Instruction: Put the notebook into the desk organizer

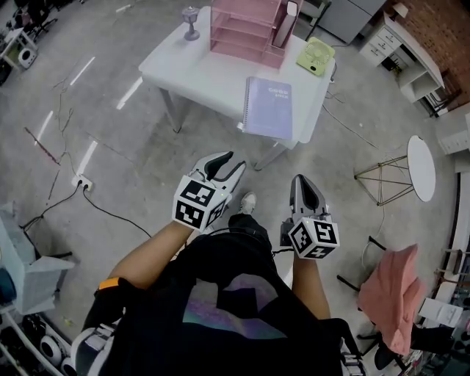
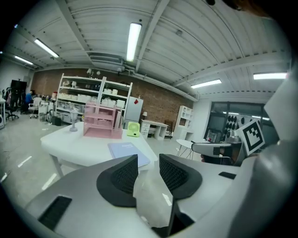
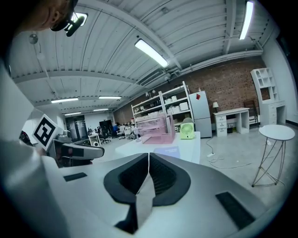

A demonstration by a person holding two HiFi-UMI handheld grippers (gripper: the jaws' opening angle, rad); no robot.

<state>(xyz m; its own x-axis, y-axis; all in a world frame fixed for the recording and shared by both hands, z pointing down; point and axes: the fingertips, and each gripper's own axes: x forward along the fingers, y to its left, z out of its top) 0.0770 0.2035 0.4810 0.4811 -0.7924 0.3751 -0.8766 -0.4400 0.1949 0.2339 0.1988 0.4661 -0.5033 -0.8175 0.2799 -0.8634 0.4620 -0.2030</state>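
A lavender notebook [image 1: 269, 108] lies flat at the near right edge of a white table [image 1: 198, 70], a corner hanging over the rim. The pink desk organizer [image 1: 246, 33] stands at the table's far side. Both grippers are held in the air well short of the table, above the floor. My left gripper [image 1: 233, 163] is open, with nothing between its jaws. My right gripper [image 1: 302, 182] is shut and empty. In the left gripper view, the notebook [image 2: 128, 151] and organizer [image 2: 100, 121] show beyond the left gripper [image 2: 149, 162]. The right gripper [image 3: 148, 160] points towards the organizer [image 3: 156, 130].
A green fan [image 1: 316, 56] sits on the table's far right corner and a small grey stand [image 1: 191, 22] at its far left. A round white side table [image 1: 421, 167] and a chair with a pink cloth [image 1: 389, 294] stand to the right. Cables [image 1: 95, 205] cross the floor at the left.
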